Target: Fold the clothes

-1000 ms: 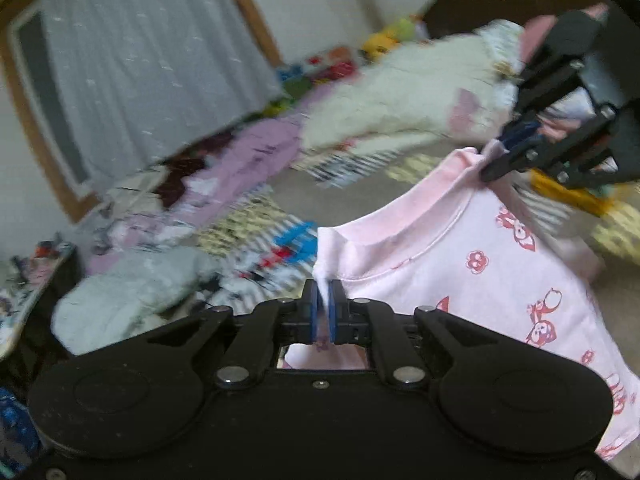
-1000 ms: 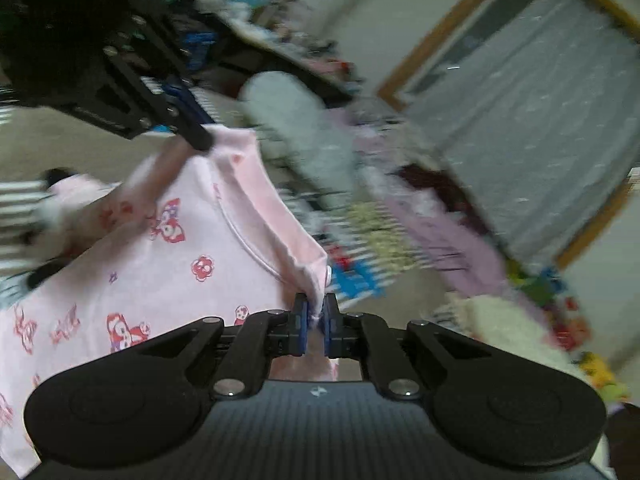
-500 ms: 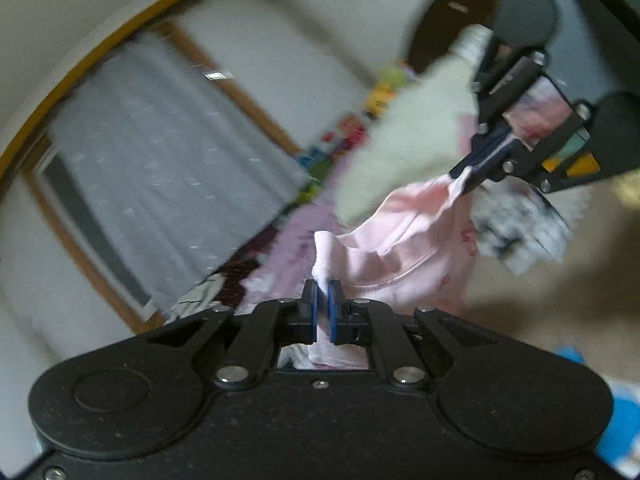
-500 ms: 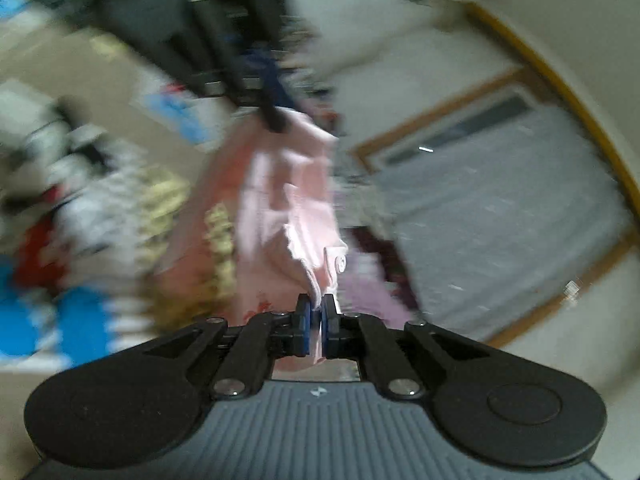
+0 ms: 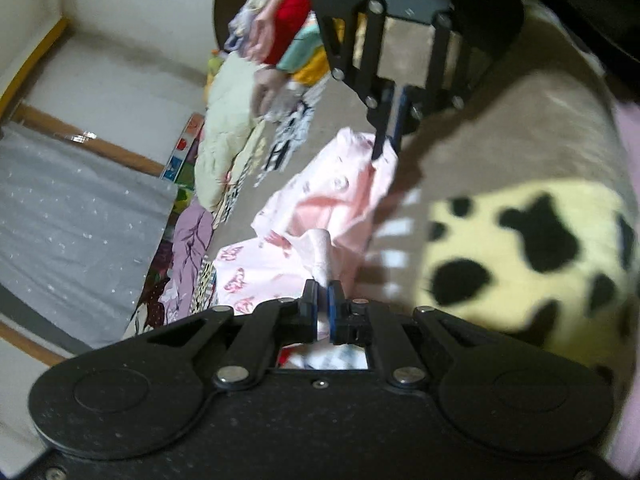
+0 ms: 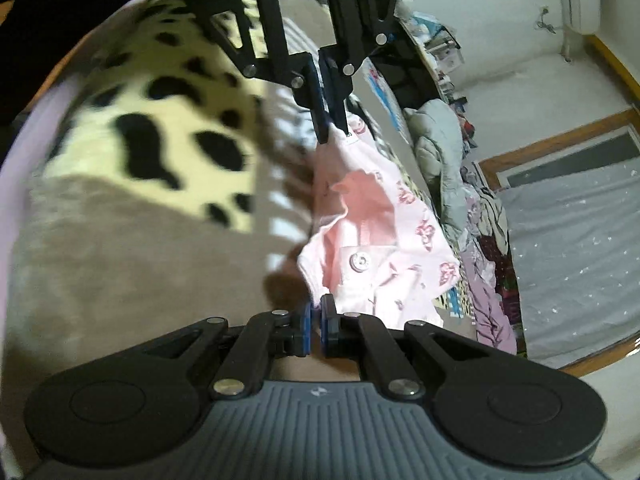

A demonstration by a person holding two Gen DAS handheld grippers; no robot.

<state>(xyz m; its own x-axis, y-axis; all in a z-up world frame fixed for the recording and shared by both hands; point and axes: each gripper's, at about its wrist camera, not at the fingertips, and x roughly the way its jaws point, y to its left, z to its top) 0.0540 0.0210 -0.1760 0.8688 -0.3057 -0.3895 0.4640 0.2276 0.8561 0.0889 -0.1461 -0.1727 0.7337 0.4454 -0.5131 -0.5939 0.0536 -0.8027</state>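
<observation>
A pink shirt (image 5: 320, 208) with a red butterfly print hangs slack between both grippers. My left gripper (image 5: 322, 300) is shut on one shoulder edge, and the right gripper (image 5: 390, 136) shows opposite it, pinching the other edge. In the right wrist view my right gripper (image 6: 314, 320) is shut on the pink shirt (image 6: 384, 232) near a snap button (image 6: 359, 261), while the left gripper (image 6: 330, 120) hangs from above, clamped on the far edge.
A person's clothing, brown with a cream, black-spotted patch (image 5: 520, 248), fills the near side. Piles of clothes (image 5: 236, 120) lie along the floor. A grey curtain (image 5: 72, 232) and a grey padded jacket (image 6: 436, 140) stand beyond.
Both grippers swung round to face each other, drawing the shirt in toward the person. The shirt went from spread wide to bunched and slack.
</observation>
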